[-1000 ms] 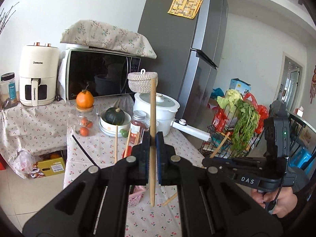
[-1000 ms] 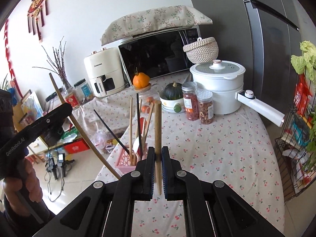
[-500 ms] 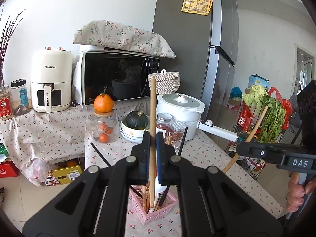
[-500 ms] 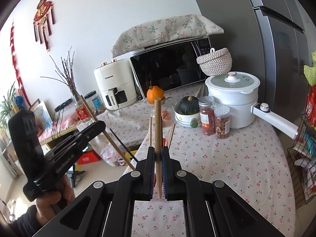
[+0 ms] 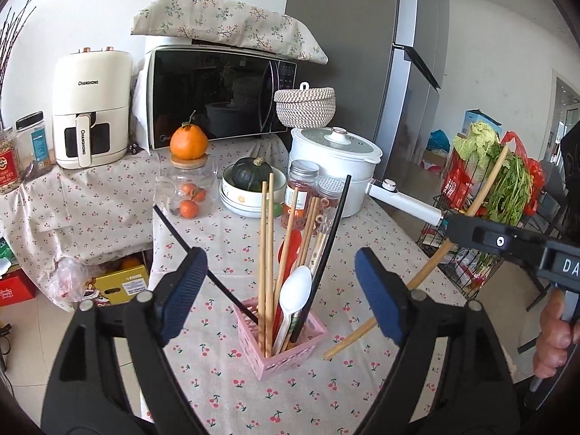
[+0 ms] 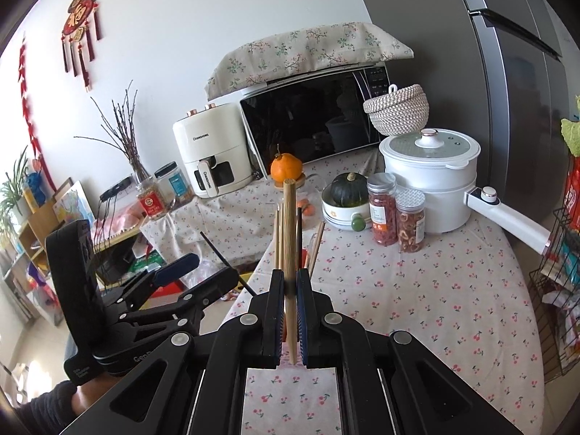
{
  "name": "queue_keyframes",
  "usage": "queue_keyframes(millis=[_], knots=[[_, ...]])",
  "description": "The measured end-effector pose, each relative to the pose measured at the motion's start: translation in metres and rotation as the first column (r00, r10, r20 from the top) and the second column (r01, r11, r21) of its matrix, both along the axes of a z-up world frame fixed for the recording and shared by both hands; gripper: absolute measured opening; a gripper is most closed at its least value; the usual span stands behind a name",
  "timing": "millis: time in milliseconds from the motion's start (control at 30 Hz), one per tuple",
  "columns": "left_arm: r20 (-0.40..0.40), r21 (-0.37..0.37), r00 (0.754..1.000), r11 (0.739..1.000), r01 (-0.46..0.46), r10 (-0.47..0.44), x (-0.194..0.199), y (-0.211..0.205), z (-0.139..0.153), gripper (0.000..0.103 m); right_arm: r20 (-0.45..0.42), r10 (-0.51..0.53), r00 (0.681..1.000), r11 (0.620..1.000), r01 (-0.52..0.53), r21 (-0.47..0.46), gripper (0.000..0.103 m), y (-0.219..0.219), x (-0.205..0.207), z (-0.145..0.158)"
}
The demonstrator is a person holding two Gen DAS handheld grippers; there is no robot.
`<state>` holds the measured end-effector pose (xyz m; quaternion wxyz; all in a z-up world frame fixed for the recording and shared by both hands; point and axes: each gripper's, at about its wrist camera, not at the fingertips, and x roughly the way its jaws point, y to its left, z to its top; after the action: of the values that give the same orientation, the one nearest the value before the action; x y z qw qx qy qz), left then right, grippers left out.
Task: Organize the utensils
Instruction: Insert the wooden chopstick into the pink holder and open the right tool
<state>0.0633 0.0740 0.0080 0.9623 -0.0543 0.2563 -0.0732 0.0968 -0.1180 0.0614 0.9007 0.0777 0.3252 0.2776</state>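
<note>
The left claw [image 5: 279, 290] is opening, its pads standing wide with nothing pressed between them, just above the pink holder [image 5: 282, 337] on the cherry-print tabletop [image 5: 362, 239]. The holder is already carrying wooden chopsticks [image 5: 266, 253], 1 white spoon [image 5: 295, 297] and black chopsticks [image 5: 328, 253], all standing or leaning. The right claw [image 6: 289, 311] is clenching 1 wooden chopstick [image 6: 289, 239], gripping it low on the shaft, the stick rising upright in its own view and slanting beside the holder in the left view.

The chopstick is likely behaving as a light, stiff, smooth rod; held near one end it could pivot, so a grip closer to mid-shaft would probably be steadying it better for dropping into the holder.

The holder's floor and the lower ends of the utensils are hiding behind its wall. The person's right hand [image 5: 554, 337] is being cut off at the frame edge.
</note>
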Motion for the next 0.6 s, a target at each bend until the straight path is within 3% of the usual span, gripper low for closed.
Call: queue_keyframes(millis=[167, 600], knots=[[-0.063, -0.017, 0.998, 0.999, -0.032, 0.031, -0.013, 0.014, -0.009, 0.098, 0.016, -0.001, 1.000, 1.000, 0.000, 0.012, 0.006, -0.001, -0.003, 0.005], [-0.204, 0.015, 0.975, 0.996, -0.082, 0.084, -0.024, 0.043, -0.048, 0.099, 0.058, -0.008, 0.998, 0.997, 0.003, 0.081, 0.006, 0.010, 0.005, 0.007]])
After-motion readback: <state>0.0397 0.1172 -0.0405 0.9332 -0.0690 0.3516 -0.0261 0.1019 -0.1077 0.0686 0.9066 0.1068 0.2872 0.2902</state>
